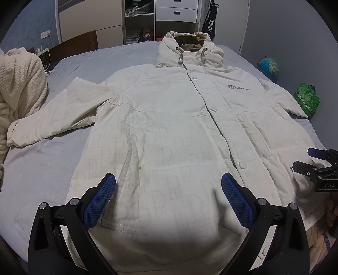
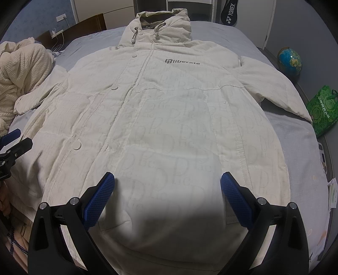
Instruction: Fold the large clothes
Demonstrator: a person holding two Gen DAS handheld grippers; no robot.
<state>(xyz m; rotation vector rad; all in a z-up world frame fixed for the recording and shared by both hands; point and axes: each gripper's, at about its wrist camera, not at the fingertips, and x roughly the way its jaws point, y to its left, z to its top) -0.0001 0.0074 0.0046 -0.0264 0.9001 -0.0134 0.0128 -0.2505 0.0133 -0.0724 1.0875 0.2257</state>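
A large cream hooded coat [image 1: 169,127] lies flat, front up and buttoned, on the grey bed, hood at the far end, both sleeves spread out. It also fills the right wrist view [image 2: 169,118], where a "liberate" logo shows on the chest. My left gripper [image 1: 168,190] is open and empty, hovering over the coat's lower left part near the hem. My right gripper [image 2: 168,188] is open and empty over the lower right part. Each gripper also shows at the edge of the other's view: the right one [image 1: 304,160] and the left one [image 2: 14,139], both open.
A cream knitted blanket [image 1: 19,88] is heaped at the bed's left edge, touching the left sleeve cuff. A globe [image 1: 267,67] and a green bag [image 1: 307,99] stand on the floor right of the bed. Shelves and drawers [image 1: 160,17] stand beyond the bed's far end.
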